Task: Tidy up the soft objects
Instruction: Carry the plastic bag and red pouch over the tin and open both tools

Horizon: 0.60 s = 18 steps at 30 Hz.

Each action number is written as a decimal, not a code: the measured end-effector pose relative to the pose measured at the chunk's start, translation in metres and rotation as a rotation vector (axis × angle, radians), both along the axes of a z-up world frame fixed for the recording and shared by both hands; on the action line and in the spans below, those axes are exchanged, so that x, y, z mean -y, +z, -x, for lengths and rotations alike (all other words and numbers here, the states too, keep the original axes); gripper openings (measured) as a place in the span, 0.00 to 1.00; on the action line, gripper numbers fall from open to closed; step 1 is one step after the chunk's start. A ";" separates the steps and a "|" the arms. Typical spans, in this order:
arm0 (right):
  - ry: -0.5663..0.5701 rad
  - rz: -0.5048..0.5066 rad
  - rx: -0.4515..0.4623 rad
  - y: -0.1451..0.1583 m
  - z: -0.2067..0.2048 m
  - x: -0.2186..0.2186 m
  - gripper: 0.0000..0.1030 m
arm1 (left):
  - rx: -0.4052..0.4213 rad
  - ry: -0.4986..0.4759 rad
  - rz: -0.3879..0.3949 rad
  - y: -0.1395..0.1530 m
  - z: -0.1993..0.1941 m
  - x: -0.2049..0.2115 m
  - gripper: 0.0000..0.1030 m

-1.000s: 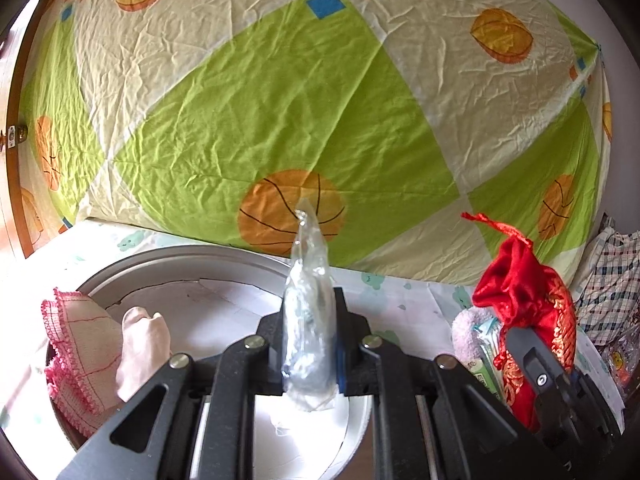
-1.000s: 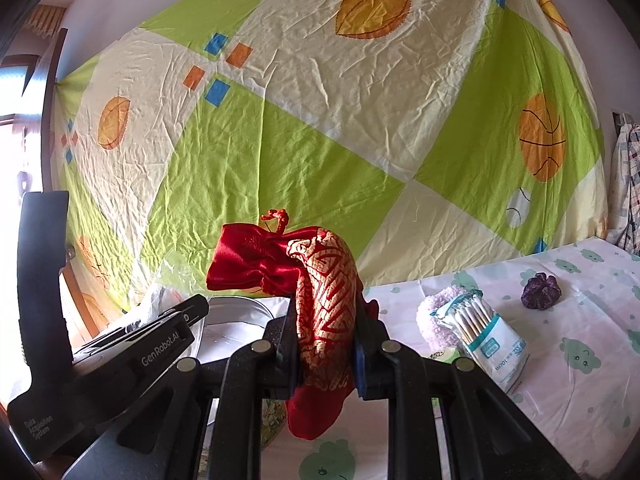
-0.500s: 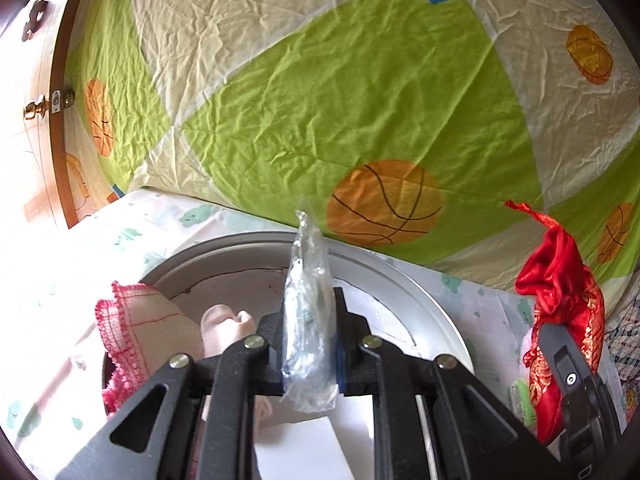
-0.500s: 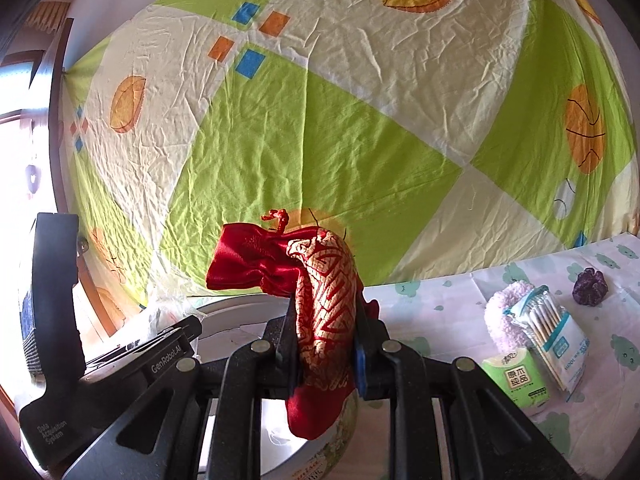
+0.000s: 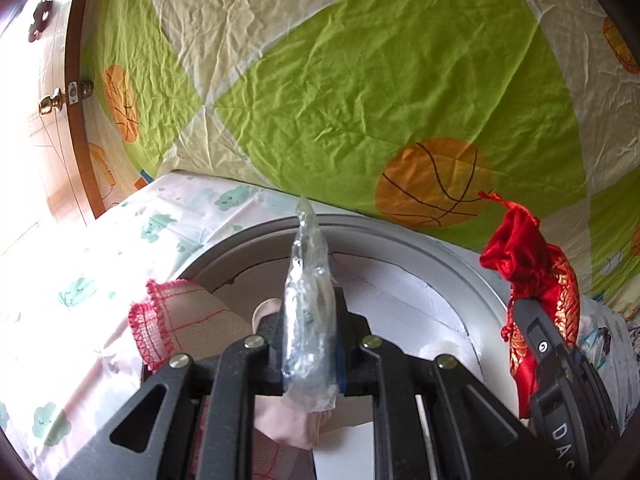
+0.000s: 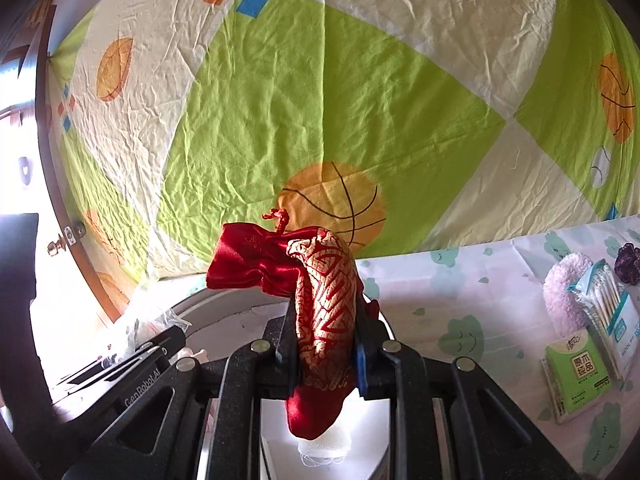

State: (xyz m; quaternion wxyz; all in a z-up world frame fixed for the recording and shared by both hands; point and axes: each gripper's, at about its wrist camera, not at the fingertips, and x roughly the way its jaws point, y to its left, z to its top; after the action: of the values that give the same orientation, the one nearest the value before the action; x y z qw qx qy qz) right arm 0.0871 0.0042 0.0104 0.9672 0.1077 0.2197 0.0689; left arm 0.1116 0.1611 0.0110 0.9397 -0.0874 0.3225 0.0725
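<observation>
A: We hold the clear plastic bag [image 5: 308, 320] in our left gripper [image 5: 310, 340], the fingers clamped on its middle. Its long axis stands upright between them.

B: And our right gripper [image 6: 326, 344] has its fingers clamped on the red pouch [image 6: 320, 308], also upright, with the drawstring end folded over to the left.

A: Where is the round basin [image 5: 440, 248] from the two loads?

B: Below and in front of both. In the left view it lies directly under the bag, with the pink-edged cloth [image 5: 176, 324] already inside. In the right view its rim shows just under the pouch.

A: So we judge the left hand is nearer to dropping. The tissue pack [image 6: 576, 372] and cotton swabs [image 6: 608, 304] wait on the desk [image 6: 460, 300], well apart to the right.
</observation>
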 end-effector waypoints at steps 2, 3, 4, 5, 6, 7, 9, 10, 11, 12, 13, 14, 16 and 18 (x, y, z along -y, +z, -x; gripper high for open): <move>0.011 0.016 -0.022 -0.006 -0.003 -0.003 0.22 | -0.020 0.014 -0.028 -0.001 -0.001 0.000 0.13; 0.014 0.022 -0.031 -0.008 -0.004 -0.003 0.22 | -0.033 0.021 -0.041 -0.002 -0.002 0.000 0.13; 0.015 0.023 -0.039 -0.010 -0.006 -0.003 0.22 | -0.045 0.026 -0.053 -0.004 -0.003 0.000 0.13; 0.017 0.021 -0.046 -0.011 -0.007 -0.002 0.22 | -0.055 0.029 -0.059 -0.005 -0.003 -0.001 0.13; 0.019 0.018 -0.051 -0.012 -0.008 -0.002 0.22 | -0.061 0.031 -0.061 -0.005 -0.004 -0.002 0.13; 0.020 0.017 -0.054 -0.013 -0.009 -0.002 0.22 | -0.067 0.034 -0.060 -0.006 -0.005 -0.004 0.13; 0.028 0.022 -0.062 -0.014 -0.010 -0.003 0.22 | -0.079 0.039 -0.058 -0.008 -0.006 -0.005 0.13; 0.036 0.023 -0.067 -0.015 -0.011 -0.005 0.22 | -0.085 0.042 -0.059 -0.008 -0.006 -0.006 0.13; 0.043 0.024 -0.072 -0.016 -0.012 -0.006 0.22 | -0.090 0.044 -0.058 -0.009 -0.006 -0.006 0.13; 0.052 0.026 -0.076 -0.017 -0.013 -0.007 0.24 | -0.094 0.045 -0.056 -0.010 -0.007 -0.006 0.13; 0.060 0.029 -0.078 -0.017 -0.013 -0.009 0.27 | -0.098 0.045 -0.055 -0.010 -0.007 -0.006 0.14; 0.068 0.031 -0.079 -0.017 -0.013 -0.010 0.28 | -0.101 0.046 -0.053 -0.010 -0.007 -0.006 0.16; 0.077 0.033 -0.078 -0.017 -0.013 -0.011 0.28 | -0.102 0.048 -0.054 -0.010 -0.007 -0.006 0.16; 0.090 0.033 -0.079 -0.017 -0.013 -0.012 0.29 | -0.105 0.047 -0.062 -0.010 -0.007 -0.005 0.16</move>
State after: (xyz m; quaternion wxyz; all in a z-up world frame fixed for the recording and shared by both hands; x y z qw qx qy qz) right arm 0.1004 0.0161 -0.0070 0.9553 0.0844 0.2636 0.1043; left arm 0.1190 0.1664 0.0007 0.9217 -0.0618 0.3670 0.1090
